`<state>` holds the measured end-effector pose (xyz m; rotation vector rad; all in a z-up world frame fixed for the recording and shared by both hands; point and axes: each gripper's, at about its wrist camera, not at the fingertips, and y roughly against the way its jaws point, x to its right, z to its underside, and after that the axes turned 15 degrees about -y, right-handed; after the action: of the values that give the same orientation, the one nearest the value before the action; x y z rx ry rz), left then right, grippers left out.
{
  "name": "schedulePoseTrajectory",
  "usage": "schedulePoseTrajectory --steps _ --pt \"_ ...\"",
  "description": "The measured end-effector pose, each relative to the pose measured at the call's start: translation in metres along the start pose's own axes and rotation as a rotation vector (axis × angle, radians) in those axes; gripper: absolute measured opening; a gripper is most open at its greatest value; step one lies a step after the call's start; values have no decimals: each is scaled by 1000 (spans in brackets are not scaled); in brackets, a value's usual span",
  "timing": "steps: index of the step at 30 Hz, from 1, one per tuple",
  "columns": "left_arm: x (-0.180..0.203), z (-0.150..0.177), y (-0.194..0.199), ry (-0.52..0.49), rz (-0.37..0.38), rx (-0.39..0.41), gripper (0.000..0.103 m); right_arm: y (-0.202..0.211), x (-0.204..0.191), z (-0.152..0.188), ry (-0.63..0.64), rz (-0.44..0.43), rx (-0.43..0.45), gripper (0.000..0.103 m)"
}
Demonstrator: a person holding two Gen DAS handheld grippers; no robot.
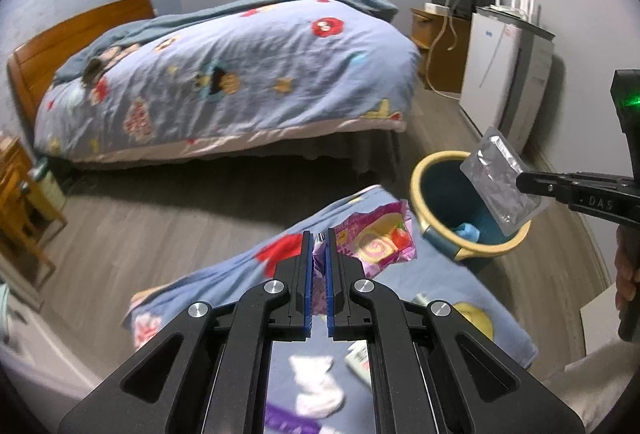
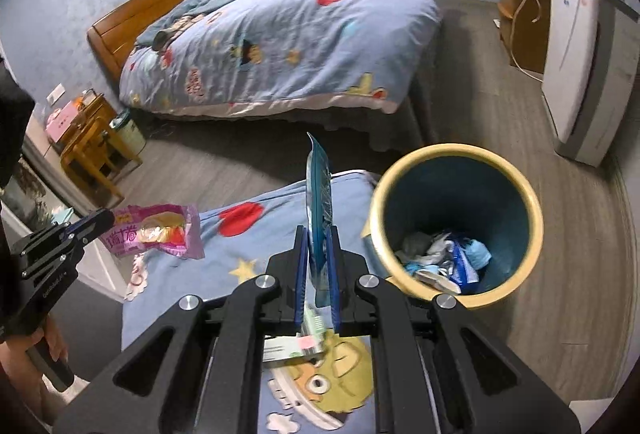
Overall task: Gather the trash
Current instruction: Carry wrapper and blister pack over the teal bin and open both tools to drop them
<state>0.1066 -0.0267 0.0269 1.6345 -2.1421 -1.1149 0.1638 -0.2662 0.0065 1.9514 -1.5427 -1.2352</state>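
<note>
Carrying both wrappers to the bin [image 2: 456, 169] is the step in hand, and doing it well means bringing each piece over the open mouth before letting go. The left gripper [image 1: 319, 234] has its fingers clamped on a pink snack wrapper [image 1: 376, 240], which sticks out ahead of the tips above the near bed [image 1: 432, 274] with its patterned cover; the right gripper [image 2: 318, 234] has its fingers pinched on a flat foil packet [image 2: 319, 189], silver on one face and blue on the other, held edge-up. From the left wrist view the packet [image 1: 498, 179] hangs just over the near rim of the bin, so I judge it the closer of the two to release; the pink wrapper is further off to the side. Both are light and thin, so they may flutter or catch on the yellow rim [image 1: 416, 189]; dropping from low over the centre looks safest. The bin stands on the floor just beside the near bed and already holds crumpled scraps [image 2: 444, 260]. Hard to read: the lower half of each view is filled by the gripper's own frame, which covers much of the near bed, where a white crumpled thing [image 1: 316, 382], a purple strip [image 1: 286, 420] and a small carton [image 2: 296, 348] show only in part, blurred. Whether those count as trash I cannot tell. The person shows only as a hand [image 1: 626, 278] at the frame's edge.
</note>
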Motion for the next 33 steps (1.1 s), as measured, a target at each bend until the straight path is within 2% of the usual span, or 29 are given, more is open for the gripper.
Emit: schedulePoseTrajectory --steps 4,15,19,33 --pt "22 -18 -21 -47 27 6 6 -3 26 -19 -10 39 18 9" --pt "91 -49 -73 -168 128 -2 6 -25 99 -58 -168 93 15 9" --pt "117 -56 -89 -189 172 -15 6 -31 117 -61 -221 100 3 9" --pt "179 -70 -159 -283 177 -107 6 -58 164 -54 -316 192 -69 9"
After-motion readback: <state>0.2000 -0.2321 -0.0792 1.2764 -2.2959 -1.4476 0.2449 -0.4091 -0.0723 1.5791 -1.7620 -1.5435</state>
